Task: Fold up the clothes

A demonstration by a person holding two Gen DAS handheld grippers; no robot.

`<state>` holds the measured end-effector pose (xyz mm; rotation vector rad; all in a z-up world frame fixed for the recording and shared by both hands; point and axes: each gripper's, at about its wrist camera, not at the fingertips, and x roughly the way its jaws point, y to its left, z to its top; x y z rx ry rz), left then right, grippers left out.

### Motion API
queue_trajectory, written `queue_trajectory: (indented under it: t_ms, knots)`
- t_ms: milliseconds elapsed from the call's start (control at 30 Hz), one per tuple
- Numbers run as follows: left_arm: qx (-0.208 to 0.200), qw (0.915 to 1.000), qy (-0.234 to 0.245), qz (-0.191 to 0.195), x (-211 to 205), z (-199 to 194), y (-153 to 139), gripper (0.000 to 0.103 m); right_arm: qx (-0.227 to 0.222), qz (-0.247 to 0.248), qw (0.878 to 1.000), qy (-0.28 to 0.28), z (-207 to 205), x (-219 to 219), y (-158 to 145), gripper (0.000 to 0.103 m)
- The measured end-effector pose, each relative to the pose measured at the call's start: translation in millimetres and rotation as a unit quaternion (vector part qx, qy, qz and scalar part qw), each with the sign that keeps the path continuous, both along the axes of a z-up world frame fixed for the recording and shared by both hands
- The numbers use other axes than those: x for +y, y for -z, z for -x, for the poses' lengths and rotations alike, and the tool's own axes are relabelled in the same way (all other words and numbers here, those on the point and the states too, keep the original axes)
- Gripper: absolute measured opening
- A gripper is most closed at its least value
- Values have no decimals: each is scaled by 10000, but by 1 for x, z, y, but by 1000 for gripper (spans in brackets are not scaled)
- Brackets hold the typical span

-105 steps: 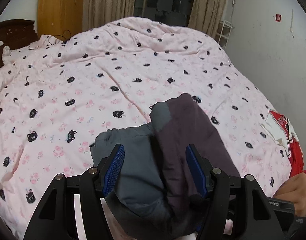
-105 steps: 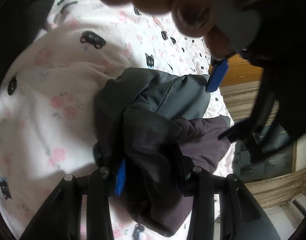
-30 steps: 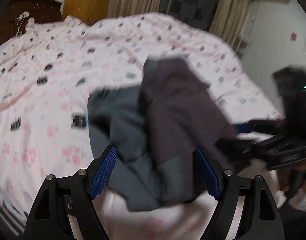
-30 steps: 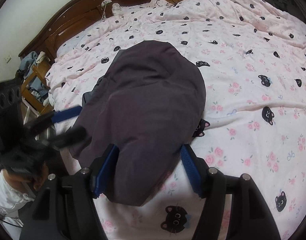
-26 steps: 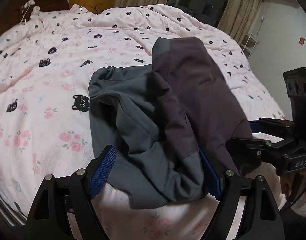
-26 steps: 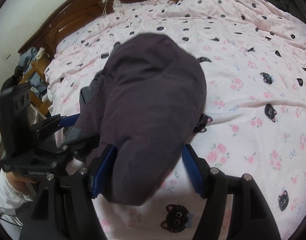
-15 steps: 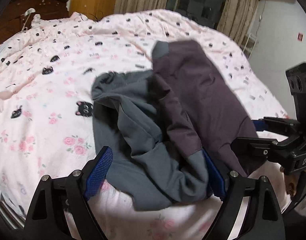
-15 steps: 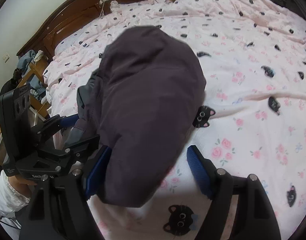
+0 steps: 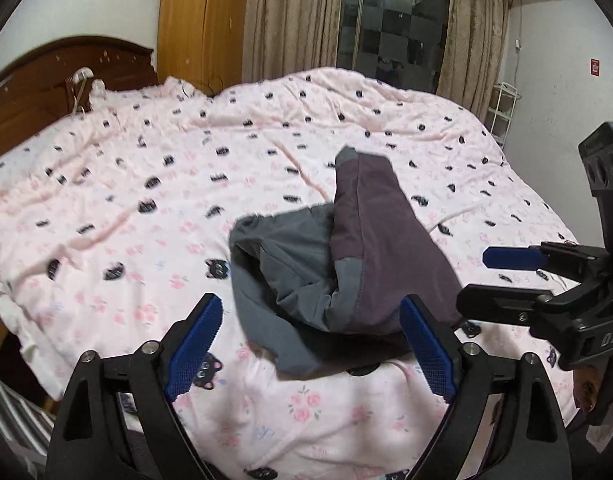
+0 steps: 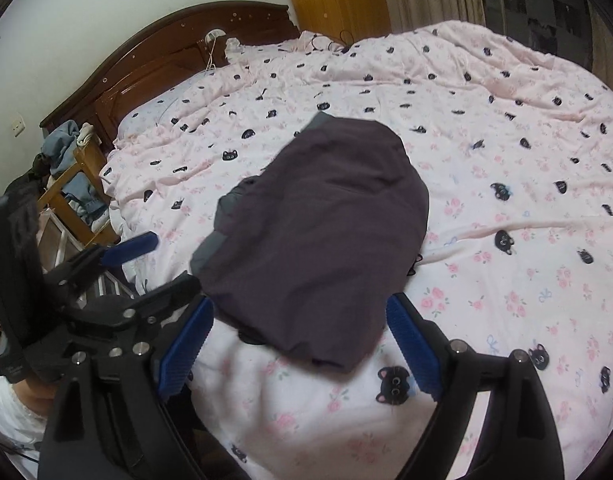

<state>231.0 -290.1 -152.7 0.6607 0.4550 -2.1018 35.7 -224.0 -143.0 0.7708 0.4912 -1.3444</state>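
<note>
A grey and dark purple garment lies bunched in a rough fold on the pink cat-print bedspread. My left gripper hovers just above its near edge. Its jaws are opening and its blue pads touch no cloth. In the right wrist view the purple side of the garment faces up. My right gripper hangs over its near edge. Its jaws are also opening and hold nothing. Each gripper shows in the other's view: the right gripper and the left gripper.
The bedspread spreads wide around the garment. A dark wooden headboard stands at the far left. A wooden chair piled with clothes is beside the bed. Curtains, a dark window and a white rack lie beyond.
Both grippers let go of the garment, opened wider, and rose and drew back from it. The garment now rests on the bedspread.
</note>
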Motion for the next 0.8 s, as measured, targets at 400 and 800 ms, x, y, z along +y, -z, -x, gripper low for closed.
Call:
queue_trajectory:
  t_ms: [400, 800]
  knots:
    - [-199, 9985, -339, -372, 19, -18, -29, 99, -183, 111, 9991, 376, -2, 44, -32, 91]
    - [-412, 9981, -444, 97, 60, -24, -58, 101, 145, 196, 9989, 390, -19, 85, -60, 91]
